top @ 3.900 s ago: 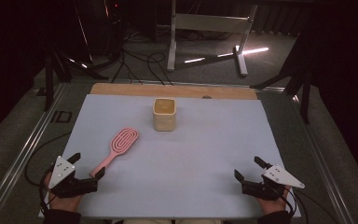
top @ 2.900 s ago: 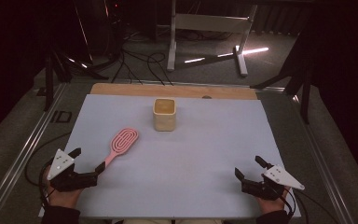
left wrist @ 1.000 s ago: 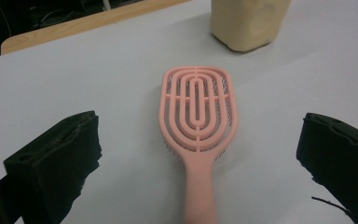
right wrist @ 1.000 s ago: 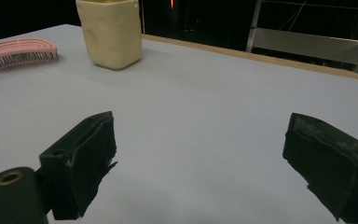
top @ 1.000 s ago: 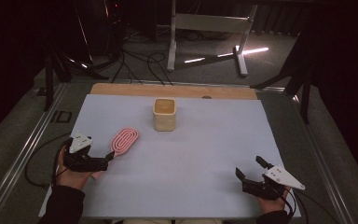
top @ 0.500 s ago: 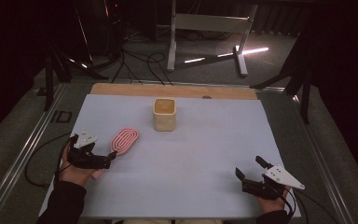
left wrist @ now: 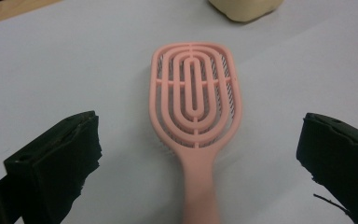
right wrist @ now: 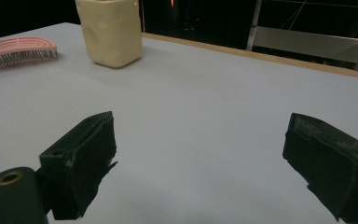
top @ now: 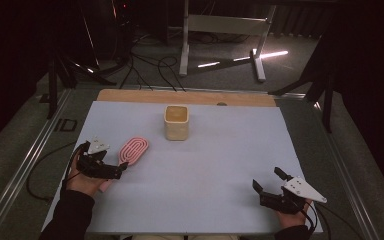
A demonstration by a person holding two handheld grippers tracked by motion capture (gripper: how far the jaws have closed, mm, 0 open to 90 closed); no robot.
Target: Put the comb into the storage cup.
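So this is the reach-in-for-the-grab stage: the left gripper (top: pixel 116 171) is lined up over the handle end of the pink hairbrush (top: pixel 132 150), jaws spread wide with the handle running right between them in the left gripper view, nothing pinched yet. The brush (left wrist: pixel 195 105) is lying flat on the white table mat (top: pixel 220 165), bristles down, head pointing toward about 1 o'clock from the left hand, and it sits at roughly 8 o'clock from the cream cup (top: pixel 177 122), near it but not touching. From the looks of it the cup is where the brush is headed, though that's just my read. The right gripper (top: pixel 270 186) is parked way over at the 5 o'clock corner of the mat, jaws also wide open and holding nothing, well apart from everything. Next move, I'd say: drop the left jaws a touch lower so the pads straddle the handle just below the head, then squeeze. The handle is slim and lies flush on the mat, so the jaws have to get right down to the surface or they'll slip over it.
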